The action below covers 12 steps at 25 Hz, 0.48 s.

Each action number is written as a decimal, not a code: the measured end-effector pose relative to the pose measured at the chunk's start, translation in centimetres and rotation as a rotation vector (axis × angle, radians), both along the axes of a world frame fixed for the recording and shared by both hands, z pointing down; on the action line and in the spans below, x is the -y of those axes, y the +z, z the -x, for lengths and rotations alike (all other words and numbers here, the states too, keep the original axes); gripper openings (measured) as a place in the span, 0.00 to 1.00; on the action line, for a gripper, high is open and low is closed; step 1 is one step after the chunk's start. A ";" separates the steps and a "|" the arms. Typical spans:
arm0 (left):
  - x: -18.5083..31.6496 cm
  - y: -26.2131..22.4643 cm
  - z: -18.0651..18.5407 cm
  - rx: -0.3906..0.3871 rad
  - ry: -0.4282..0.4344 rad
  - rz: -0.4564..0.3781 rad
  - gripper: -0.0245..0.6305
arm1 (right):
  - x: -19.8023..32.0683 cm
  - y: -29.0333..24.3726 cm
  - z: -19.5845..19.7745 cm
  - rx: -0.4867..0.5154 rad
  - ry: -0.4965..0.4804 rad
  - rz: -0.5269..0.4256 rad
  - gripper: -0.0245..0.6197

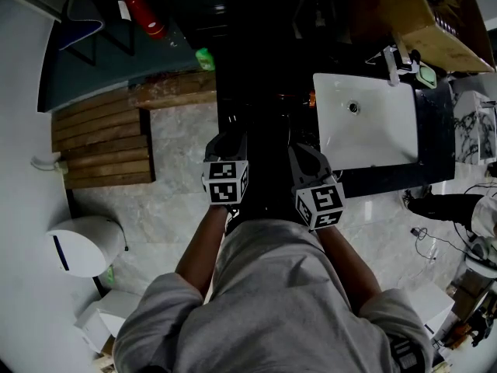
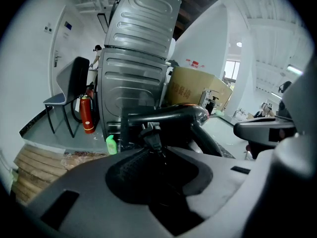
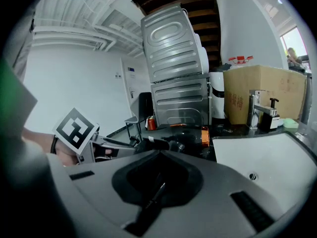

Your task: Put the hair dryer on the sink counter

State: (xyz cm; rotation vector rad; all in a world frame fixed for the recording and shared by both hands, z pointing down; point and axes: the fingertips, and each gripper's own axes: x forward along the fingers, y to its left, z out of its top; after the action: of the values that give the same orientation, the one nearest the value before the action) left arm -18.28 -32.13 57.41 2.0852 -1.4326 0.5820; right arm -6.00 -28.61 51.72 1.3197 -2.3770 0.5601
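Observation:
The black hair dryer (image 2: 171, 116) hangs level in front of my left gripper (image 2: 153, 148), its handle slanting down to the right. Its power plug (image 2: 150, 138) stands up between the left jaws, which are shut on it. In the right gripper view the dryer (image 3: 166, 144) shows as a dark shape just past the left gripper (image 3: 116, 143), short of the white sink (image 3: 267, 157). My right gripper (image 3: 157, 190) is shut; only a thin dark strip shows between its jaws. From the head view both grippers, left (image 1: 229, 142) and right (image 1: 304, 155), point into a dark area where the dryer is hidden.
The sink (image 1: 330, 88) sits in a dark counter (image 1: 435, 130) to the right, with a faucet (image 3: 257, 108) and a cardboard box (image 3: 262, 90) behind it. Stacked grey machines (image 2: 138, 58) stand ahead. A fire extinguisher (image 2: 87, 114), a green bottle (image 2: 111, 145) and a chair (image 2: 69, 90) are left.

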 end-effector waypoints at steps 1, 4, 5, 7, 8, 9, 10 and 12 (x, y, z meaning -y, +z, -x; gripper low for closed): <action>0.0 0.1 0.0 0.003 0.003 0.001 0.20 | 0.0 0.0 0.1 0.002 -0.001 0.003 0.05; 0.1 0.3 -0.1 0.013 0.011 0.007 0.20 | 0.1 0.1 0.3 0.008 -0.001 0.010 0.05; 0.2 0.4 -0.1 0.014 0.013 0.009 0.20 | 0.2 0.1 0.4 0.007 0.000 0.011 0.05; 0.2 0.6 -0.1 0.022 0.018 0.013 0.20 | 0.3 0.1 0.4 0.006 0.002 0.011 0.05; 0.2 0.7 -0.1 0.031 0.022 0.016 0.20 | 0.3 0.1 0.5 0.005 0.003 0.012 0.05; 0.2 0.8 -0.1 0.043 0.028 0.020 0.20 | 0.4 0.2 0.5 0.004 0.004 0.013 0.05; 0.2 1.0 0.0 0.054 0.033 0.026 0.21 | 0.4 0.2 0.4 0.002 0.006 0.014 0.05; 0.2 1.4 0.0 0.062 0.039 0.038 0.21 | 0.4 0.3 0.4 0.001 0.011 0.017 0.05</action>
State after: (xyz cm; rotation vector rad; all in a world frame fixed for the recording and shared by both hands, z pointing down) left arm -18.27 -32.34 58.77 2.0861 -1.4062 0.6903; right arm -6.38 -28.96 52.05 1.3265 -2.3618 0.5823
